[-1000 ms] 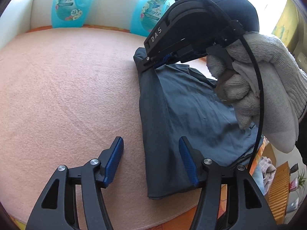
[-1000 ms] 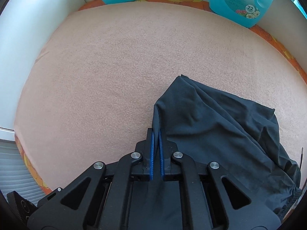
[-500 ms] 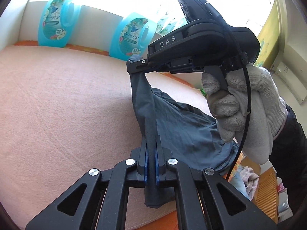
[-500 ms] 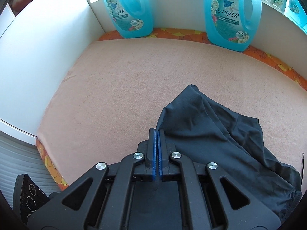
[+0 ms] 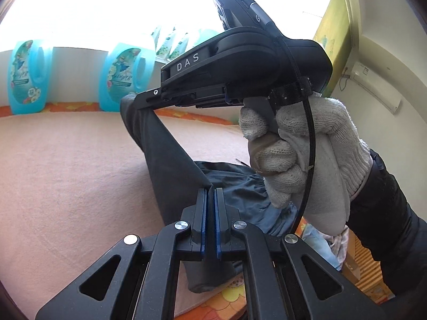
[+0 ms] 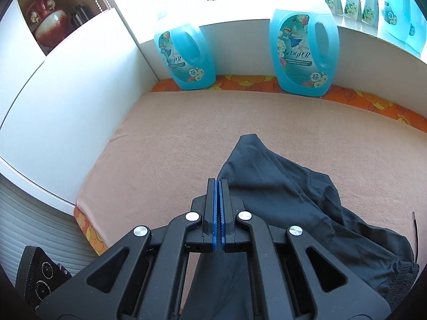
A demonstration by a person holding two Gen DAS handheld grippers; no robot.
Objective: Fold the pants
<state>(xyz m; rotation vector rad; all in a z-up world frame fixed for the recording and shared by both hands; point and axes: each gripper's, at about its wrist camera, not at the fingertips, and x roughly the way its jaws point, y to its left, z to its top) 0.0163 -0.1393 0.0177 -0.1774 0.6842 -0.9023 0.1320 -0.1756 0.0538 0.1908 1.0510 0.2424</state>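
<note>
Left wrist view: the left gripper (image 5: 210,194) is clamped on an edge of the dark pants (image 5: 165,154). The right gripper (image 5: 149,98), marked "DAS" and held by a gloved hand (image 5: 301,154), pinches the same edge farther off, toward the far side of the pink mat (image 5: 66,165). That lifted edge runs taut between them, near to far; the rest sags onto the mat's right side. Two blue bottles (image 6: 301,53) at the far edge read "72"; the brand is probably unreadable.
</note>
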